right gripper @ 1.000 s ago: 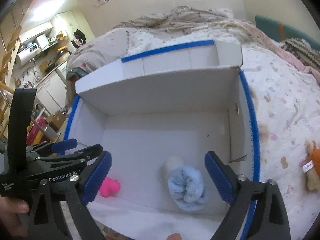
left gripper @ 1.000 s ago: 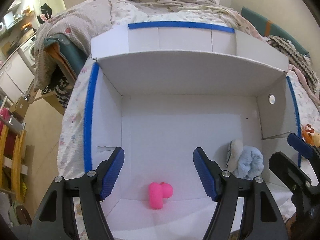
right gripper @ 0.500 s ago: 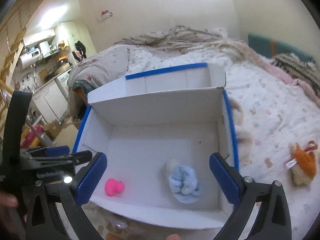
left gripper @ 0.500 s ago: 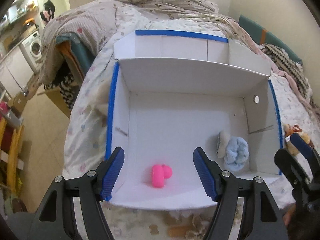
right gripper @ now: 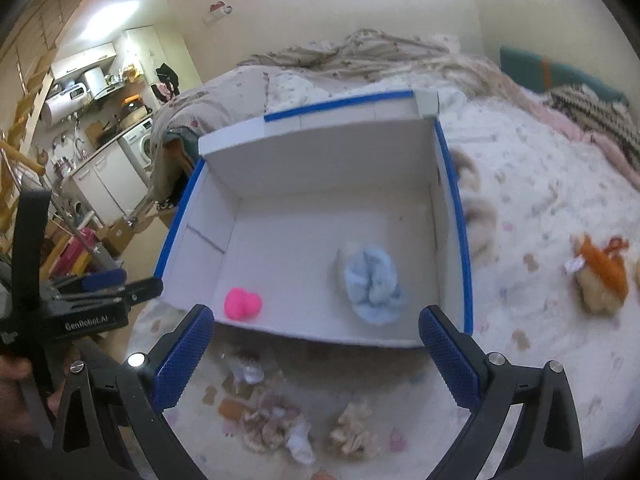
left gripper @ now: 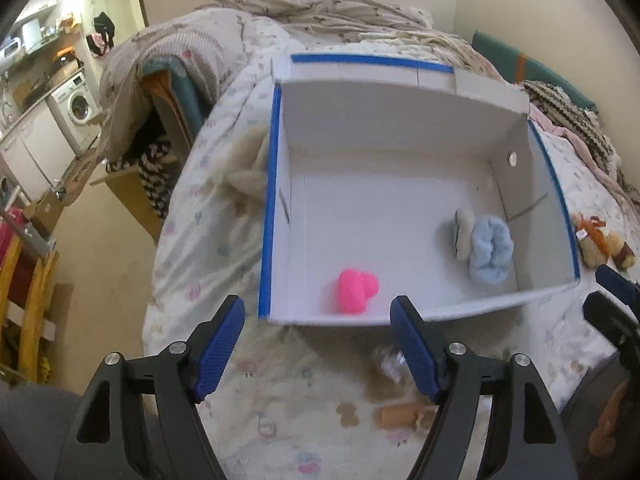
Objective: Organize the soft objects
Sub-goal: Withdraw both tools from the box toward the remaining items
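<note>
Pink plush (left gripper: 356,291), blue towel (left gripper: 490,249) inside white box (left gripper: 400,112); left tool (left gripper: 318,338), right tool (right gripper: 316,344) both spread apart, empty

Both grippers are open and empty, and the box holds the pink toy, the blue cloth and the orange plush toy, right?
Not quite. The orange plush toy lies on the bed outside the box, as the right wrist view shows. Only the pink toy and blue cloth are inside.

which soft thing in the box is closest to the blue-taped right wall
The light blue fluffy bundle, with a cream piece beside it. It lies by the right wall; the pink toy sits near the left front corner.
</note>
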The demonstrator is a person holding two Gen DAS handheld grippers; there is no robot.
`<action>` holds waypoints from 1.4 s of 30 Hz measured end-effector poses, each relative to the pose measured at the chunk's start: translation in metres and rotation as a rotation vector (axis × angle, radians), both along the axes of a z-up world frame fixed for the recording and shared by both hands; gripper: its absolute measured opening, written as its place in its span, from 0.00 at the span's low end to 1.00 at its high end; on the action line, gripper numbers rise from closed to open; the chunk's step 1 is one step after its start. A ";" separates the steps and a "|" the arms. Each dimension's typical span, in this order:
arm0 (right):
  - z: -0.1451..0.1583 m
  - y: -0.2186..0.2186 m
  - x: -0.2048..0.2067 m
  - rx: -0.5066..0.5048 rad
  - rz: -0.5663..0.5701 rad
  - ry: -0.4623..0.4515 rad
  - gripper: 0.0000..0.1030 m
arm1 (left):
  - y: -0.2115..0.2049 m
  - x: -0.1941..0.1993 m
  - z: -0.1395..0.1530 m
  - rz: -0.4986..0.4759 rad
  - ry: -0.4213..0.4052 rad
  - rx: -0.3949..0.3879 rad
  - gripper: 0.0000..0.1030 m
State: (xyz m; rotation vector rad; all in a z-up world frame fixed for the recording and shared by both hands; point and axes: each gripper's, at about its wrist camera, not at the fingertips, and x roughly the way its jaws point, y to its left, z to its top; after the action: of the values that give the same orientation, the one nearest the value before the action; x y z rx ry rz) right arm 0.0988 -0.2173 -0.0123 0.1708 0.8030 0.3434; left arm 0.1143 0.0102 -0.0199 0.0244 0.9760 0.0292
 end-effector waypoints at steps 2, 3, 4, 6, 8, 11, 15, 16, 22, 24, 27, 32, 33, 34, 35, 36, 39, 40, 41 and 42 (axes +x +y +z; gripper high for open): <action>-0.007 -0.001 -0.005 -0.005 -0.001 0.013 1.00 | 0.004 -0.005 -0.011 -0.001 0.023 -0.021 0.71; -0.010 -0.001 -0.008 -0.012 -0.003 0.016 1.00 | 0.005 -0.006 -0.015 -0.004 0.032 -0.038 0.71; -0.014 0.000 -0.010 -0.020 -0.007 0.018 1.00 | 0.006 -0.008 -0.019 -0.002 0.034 -0.046 0.71; -0.023 0.000 -0.014 -0.013 0.000 0.039 1.00 | 0.008 -0.009 -0.026 0.009 0.041 -0.051 0.71; -0.031 0.002 -0.014 -0.006 0.008 0.067 1.00 | 0.009 -0.008 -0.031 0.013 0.046 -0.059 0.71; -0.037 0.002 -0.012 0.008 0.011 0.096 1.00 | 0.010 -0.009 -0.035 0.019 0.035 -0.060 0.71; -0.046 -0.008 -0.008 0.022 -0.042 0.135 1.00 | 0.017 -0.005 -0.047 0.033 0.080 -0.094 0.71; -0.048 -0.011 -0.007 0.033 -0.055 0.150 1.00 | 0.019 -0.004 -0.050 0.034 0.094 -0.106 0.71; -0.069 -0.017 0.004 0.055 -0.108 0.265 1.00 | 0.023 0.000 -0.065 0.065 0.150 -0.105 0.71; -0.073 -0.015 0.006 0.053 -0.107 0.283 1.00 | 0.023 0.004 -0.072 0.070 0.184 -0.123 0.71; -0.076 -0.013 0.008 0.037 -0.106 0.288 1.00 | 0.012 0.011 -0.080 0.040 0.217 -0.149 0.71; -0.080 -0.016 0.014 0.045 -0.113 0.306 1.00 | -0.026 0.028 -0.096 -0.091 0.279 -0.219 0.71; -0.081 -0.017 0.015 0.049 -0.119 0.310 1.00 | -0.030 0.030 -0.101 -0.084 0.282 -0.202 0.71; -0.082 -0.019 0.015 0.052 -0.125 0.313 1.00 | -0.035 0.032 -0.106 -0.085 0.279 -0.179 0.69; -0.082 -0.020 0.016 0.054 -0.129 0.316 1.00 | -0.038 0.032 -0.107 -0.093 0.274 -0.168 0.66; -0.083 -0.022 0.016 0.055 -0.134 0.319 1.00 | -0.040 0.032 -0.109 -0.103 0.273 -0.164 0.58; -0.086 -0.025 0.016 0.059 -0.142 0.331 1.00 | -0.043 0.032 -0.111 -0.138 0.287 -0.202 0.40; -0.087 -0.025 0.017 0.059 -0.143 0.339 1.00 | -0.043 0.032 -0.111 -0.149 0.289 -0.226 0.34; -0.090 -0.026 0.018 0.062 -0.144 0.352 1.00 | -0.044 0.031 -0.110 -0.160 0.283 -0.238 0.29; -0.092 -0.026 0.020 0.069 -0.146 0.361 1.00 | -0.045 0.031 -0.109 -0.173 0.280 -0.236 0.17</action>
State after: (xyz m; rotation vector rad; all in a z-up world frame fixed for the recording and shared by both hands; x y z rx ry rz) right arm 0.1183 -0.2436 -0.1042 0.3615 1.1292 0.2042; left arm 0.1454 -0.0347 -0.1291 -0.1070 1.2484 -0.2543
